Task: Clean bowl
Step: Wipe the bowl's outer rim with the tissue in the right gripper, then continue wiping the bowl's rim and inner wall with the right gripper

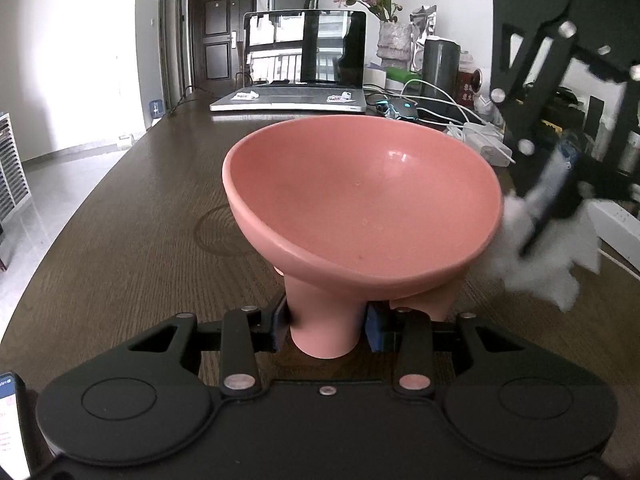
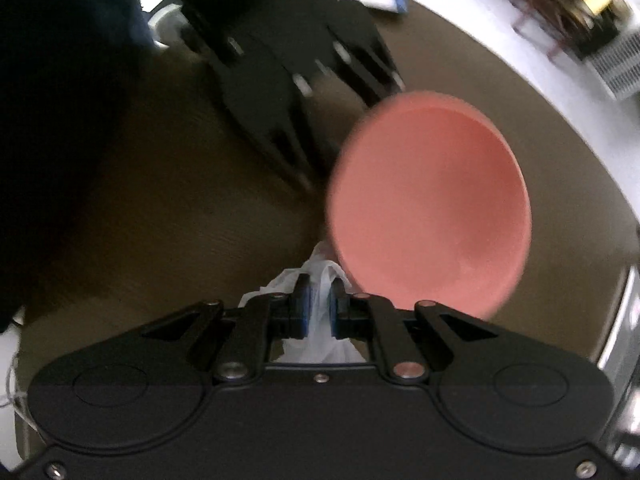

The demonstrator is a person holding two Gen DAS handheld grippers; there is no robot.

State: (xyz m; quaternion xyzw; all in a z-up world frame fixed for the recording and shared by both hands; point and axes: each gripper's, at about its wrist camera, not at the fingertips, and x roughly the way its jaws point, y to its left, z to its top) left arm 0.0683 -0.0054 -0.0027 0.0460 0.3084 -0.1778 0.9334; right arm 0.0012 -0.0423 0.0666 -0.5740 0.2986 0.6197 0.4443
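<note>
Bowl (image 1: 362, 200) pink, tilted above surface (image 1: 140, 208), left claw (image 1: 327, 330) pinching its foot. Right claw (image 2: 319, 304) pinching white tissue (image 2: 316, 336) just beside rim (droplets visible inside). Wiping apparently not started; whole inside left.

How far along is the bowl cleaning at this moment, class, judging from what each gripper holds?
Done: the left gripper is shut on a leg of the pink bowl, tilting it up off the table, and the right gripper is shut on a white tissue. In hand: the tissue sits just outside the rim. Left: wiping; small droplets show inside the bowl.
</note>
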